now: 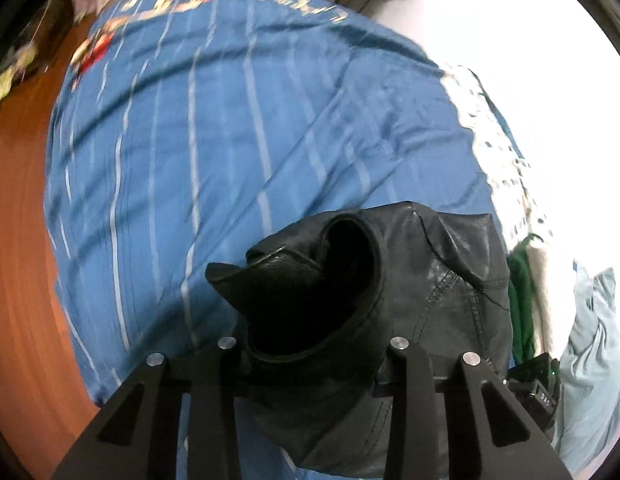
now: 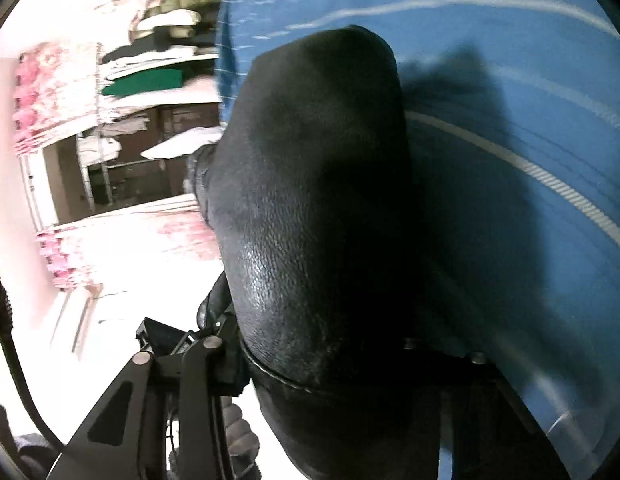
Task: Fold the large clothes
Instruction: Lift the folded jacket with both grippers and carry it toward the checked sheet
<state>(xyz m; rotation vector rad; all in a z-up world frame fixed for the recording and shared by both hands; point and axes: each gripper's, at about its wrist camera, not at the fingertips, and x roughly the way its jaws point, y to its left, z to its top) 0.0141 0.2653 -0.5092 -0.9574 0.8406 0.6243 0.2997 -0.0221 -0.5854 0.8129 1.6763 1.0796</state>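
Both tools gripping black leather garment (image 1: 430, 280), blue sheet (image 1: 230, 152) beneath

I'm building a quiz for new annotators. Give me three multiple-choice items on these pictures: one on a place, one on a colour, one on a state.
1. Where is the jacket in the left wrist view?
A. over the blue striped sheet
B. on the wooden floor
C. on a shelf

2. What colour is the jacket?
A. green
B. black
C. white

3. How is the left gripper?
A. open, nothing in it
B. out of view
C. shut on the jacket

Answers: 1 A, blue striped cloth spreads behind it; 2 B, shiny black leather in both views; 3 C, leather bunches between its fingers.
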